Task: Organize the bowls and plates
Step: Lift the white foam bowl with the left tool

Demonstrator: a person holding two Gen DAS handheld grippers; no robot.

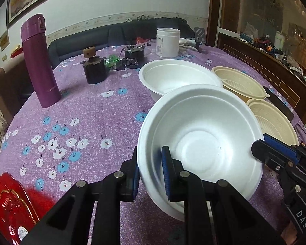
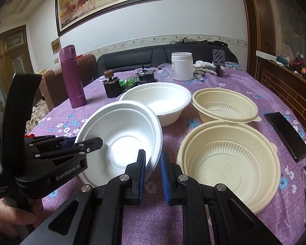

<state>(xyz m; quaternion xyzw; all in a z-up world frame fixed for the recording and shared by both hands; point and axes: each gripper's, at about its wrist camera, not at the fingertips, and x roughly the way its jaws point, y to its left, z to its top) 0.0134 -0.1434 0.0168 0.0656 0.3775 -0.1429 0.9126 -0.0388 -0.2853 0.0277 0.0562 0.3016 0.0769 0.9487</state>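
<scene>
Matt white foam bowl (image 1: 202, 134) here, smooth inside. Cream plastic bowls (image 2: 230, 163), ribbed, slightly glossy, toward the table's right edge. Purple floral tablecloth (image 1: 91, 110), woven and dull. Glossy red plate (image 1: 8, 210) at the near-left edge; satin magenta flask (image 1: 39, 61).

A purple flask (image 2: 72, 76) is standing up tall on the purple flowery cloth (image 2: 204, 81). Just to the right of the flask, a small black pot (image 1: 94, 70) with a brown knob is sitting. Further right of the flask, a black round can (image 1: 133, 58) is sitting, with green bits (image 1: 112, 59) lying between pot and can. A white tub (image 2: 182, 66) is standing far to the right of the flask, with white gloves (image 2: 204, 67) lying beside it. A horse painting (image 2: 106, 2) is hanging on the wall above the flask. A red dish (image 1: 9, 210) is lying well in front of the flask.
</scene>
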